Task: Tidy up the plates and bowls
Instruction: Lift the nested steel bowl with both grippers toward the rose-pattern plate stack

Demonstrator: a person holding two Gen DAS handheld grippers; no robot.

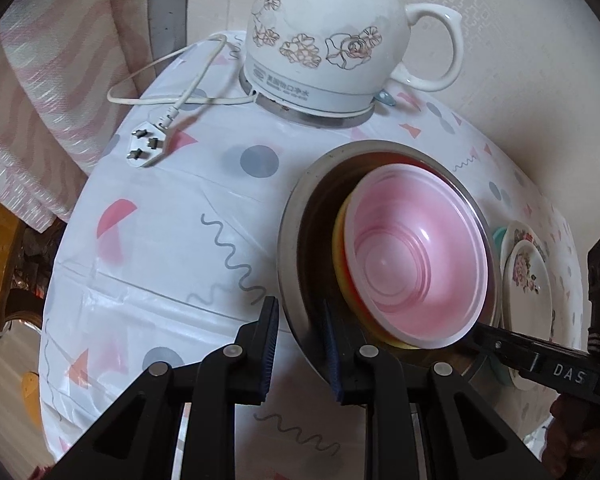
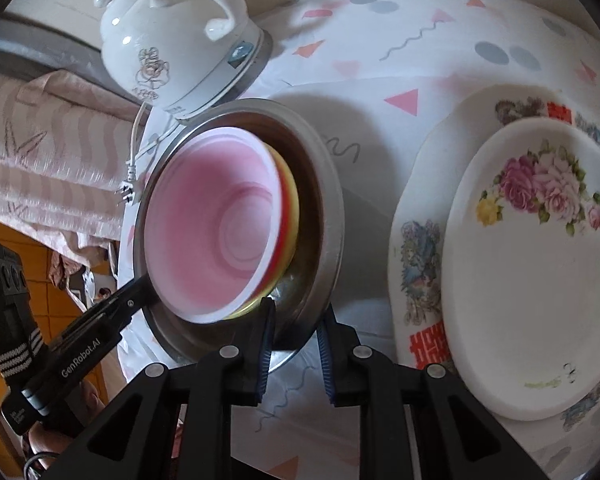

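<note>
- Left gripper (image 1: 300, 344) straddling the rim of the steel bowl (image 1: 300, 216) at about 7 o'clock of the bowl in the left wrist view: one finger outside the wall, one inside, jaws partly apart, so no telling whether actually clamped or just loose around the rim.
- Right gripper (image 2: 294, 354) doing the same at about 5 o'clock of the bowl in its own view, one finger in, one out, rim between the pads; same story, can't tell if pinching.
- Nested inside the steel bowl: a pink bowl (image 1: 416, 256) on top, with a yellow bowl (image 1: 342, 256) peeking out from under it, plus a sliver of red rim between them in the right wrist view.
- Stack sitting off-centre in the steel bowl, pushed toward the 3 o'clock side in the left view.
- Just beside the steel bowl at 3 o'clock: small floral plate (image 2: 540, 280) lying on a larger printed plate (image 2: 416, 264), something teal peeking out under them in the left view.
- White ceramic kettle (image 1: 324, 40) on its base at 12 o'clock of the bowl, close behind it.
- Kettle's cord and plug (image 1: 148, 144) sprawled at 10 o'clock on the patterned tablecloth (image 1: 160, 240).
- Pink striped fabric (image 1: 48, 80) past the table edge, far left.
</note>
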